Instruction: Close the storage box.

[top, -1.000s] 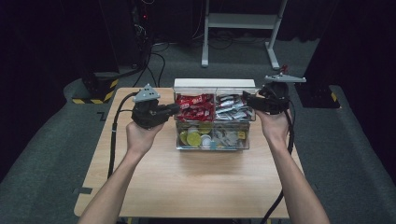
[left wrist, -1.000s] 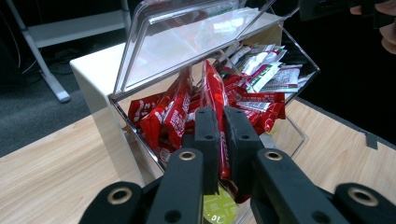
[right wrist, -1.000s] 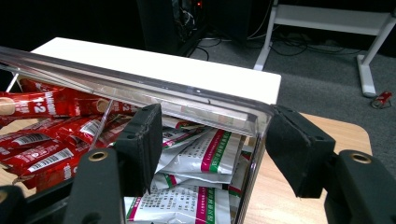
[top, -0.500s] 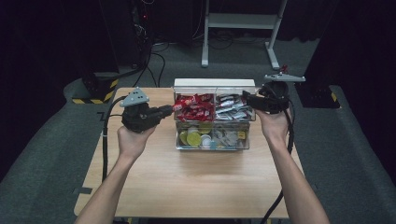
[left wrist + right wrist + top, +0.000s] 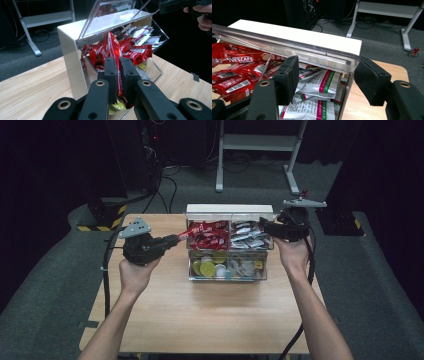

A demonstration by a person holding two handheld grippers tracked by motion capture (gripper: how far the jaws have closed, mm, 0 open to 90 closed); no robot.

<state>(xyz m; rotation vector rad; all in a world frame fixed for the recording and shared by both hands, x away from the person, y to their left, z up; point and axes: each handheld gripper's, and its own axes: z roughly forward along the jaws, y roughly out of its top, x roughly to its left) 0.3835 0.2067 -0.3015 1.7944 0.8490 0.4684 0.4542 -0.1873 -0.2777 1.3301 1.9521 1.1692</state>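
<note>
A clear acrylic box (image 5: 227, 276) with a white back (image 5: 71, 50) stands at the table's far middle. Its upper left compartment holds several red Nescafe sachets (image 5: 212, 236). My left gripper (image 5: 177, 239) (image 5: 119, 68) is shut on one red sachet (image 5: 189, 232) (image 5: 112, 45), which sticks up between its pads just left of the box. My right gripper (image 5: 265, 226) (image 5: 325, 75) is at the box's right end, with its jaws shut on the raised clear lid (image 5: 287, 46). One jaw sits inside over the white and green sachets (image 5: 322, 87), the other outside.
The lower front drawers hold yellow capsules (image 5: 207, 267) and small pale packets (image 5: 245, 267). The wooden table (image 5: 200, 320) has bare surface in front of the box. A white metal frame (image 5: 260, 145) and cables lie on the dark floor beyond.
My left gripper has drawn back to the left from the box with the red sachet in its jaws. The right gripper has stayed on the lid.
</note>
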